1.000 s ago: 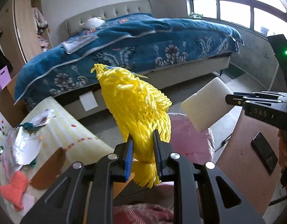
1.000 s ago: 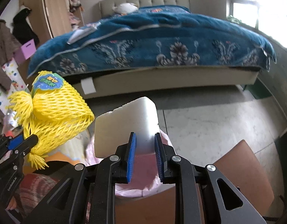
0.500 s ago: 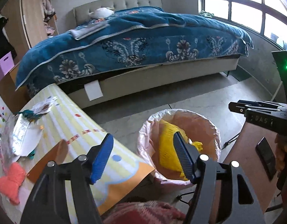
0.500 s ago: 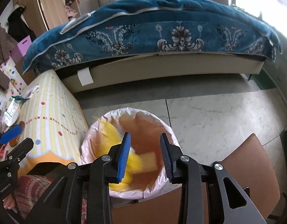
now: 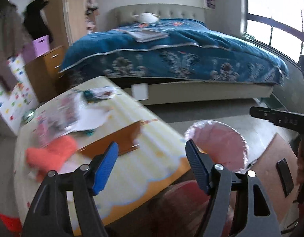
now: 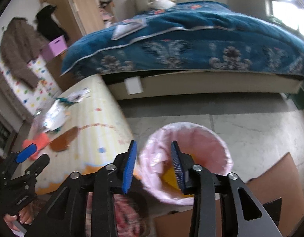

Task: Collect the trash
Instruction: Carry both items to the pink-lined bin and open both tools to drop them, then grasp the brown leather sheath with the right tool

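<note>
Fingers (image 5: pixel 104 165) of both grippers spread, seemingly holding nothing.

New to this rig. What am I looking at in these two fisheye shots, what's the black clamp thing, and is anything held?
There is no robot here: a person carries a handheld two-finger gripper in each hand, each with a fisheye camera looking forward along its fingers. One picture comes from the left gripper, the other from the right gripper. The black arms with blue pads at the bottom of each picture are that gripper's own fingers. Both stand open with nothing between them.

Each view also catches the other gripper at its edge. On the yellow striped table lie an orange-red foam net, a brown card and crumpled wrappers. Beside the table stands a bin with a pink liner; something yellow lies inside it. Behind is a bed with a blue quilt.
</note>
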Demonstrator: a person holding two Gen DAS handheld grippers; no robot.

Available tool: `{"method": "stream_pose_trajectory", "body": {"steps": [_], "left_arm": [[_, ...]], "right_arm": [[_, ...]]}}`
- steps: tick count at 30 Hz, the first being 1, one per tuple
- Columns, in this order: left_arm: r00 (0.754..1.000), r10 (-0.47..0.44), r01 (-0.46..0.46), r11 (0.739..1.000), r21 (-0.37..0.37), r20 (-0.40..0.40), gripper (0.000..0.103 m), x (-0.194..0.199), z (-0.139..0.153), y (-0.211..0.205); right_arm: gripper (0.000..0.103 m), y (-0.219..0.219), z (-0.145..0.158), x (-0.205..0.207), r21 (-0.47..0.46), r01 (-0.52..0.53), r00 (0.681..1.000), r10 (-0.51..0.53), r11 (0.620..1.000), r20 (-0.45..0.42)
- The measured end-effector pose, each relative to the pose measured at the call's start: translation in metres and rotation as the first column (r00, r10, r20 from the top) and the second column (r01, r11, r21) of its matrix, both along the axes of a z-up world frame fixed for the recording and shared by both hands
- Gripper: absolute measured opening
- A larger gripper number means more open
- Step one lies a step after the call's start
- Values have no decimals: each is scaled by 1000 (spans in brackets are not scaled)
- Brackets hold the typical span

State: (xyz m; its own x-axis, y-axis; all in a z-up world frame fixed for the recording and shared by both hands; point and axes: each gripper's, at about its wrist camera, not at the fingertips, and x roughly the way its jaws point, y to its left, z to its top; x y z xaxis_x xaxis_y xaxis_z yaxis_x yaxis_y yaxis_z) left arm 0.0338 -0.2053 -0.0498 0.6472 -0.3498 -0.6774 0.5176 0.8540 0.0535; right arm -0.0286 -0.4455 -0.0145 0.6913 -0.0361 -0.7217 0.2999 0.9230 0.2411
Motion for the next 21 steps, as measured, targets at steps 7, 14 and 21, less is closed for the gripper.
{"method": "stream_pose_trajectory", "body": {"steps": [7, 14, 21], "left_arm": [[981, 193, -193, 981, 4, 13, 70, 4, 4, 81], [925, 381, -381, 925, -2, -11, 71, 14, -4, 161], [888, 459, -459, 888, 11, -33, 71, 27, -13, 197]], "right_arm": [[52, 67, 15, 29, -48, -148, 989, 148, 988, 7], [64, 129, 5, 63, -75, -290, 957, 288, 954, -33], [66, 155, -20, 100, -80, -350, 935, 342, 933, -99]]}}
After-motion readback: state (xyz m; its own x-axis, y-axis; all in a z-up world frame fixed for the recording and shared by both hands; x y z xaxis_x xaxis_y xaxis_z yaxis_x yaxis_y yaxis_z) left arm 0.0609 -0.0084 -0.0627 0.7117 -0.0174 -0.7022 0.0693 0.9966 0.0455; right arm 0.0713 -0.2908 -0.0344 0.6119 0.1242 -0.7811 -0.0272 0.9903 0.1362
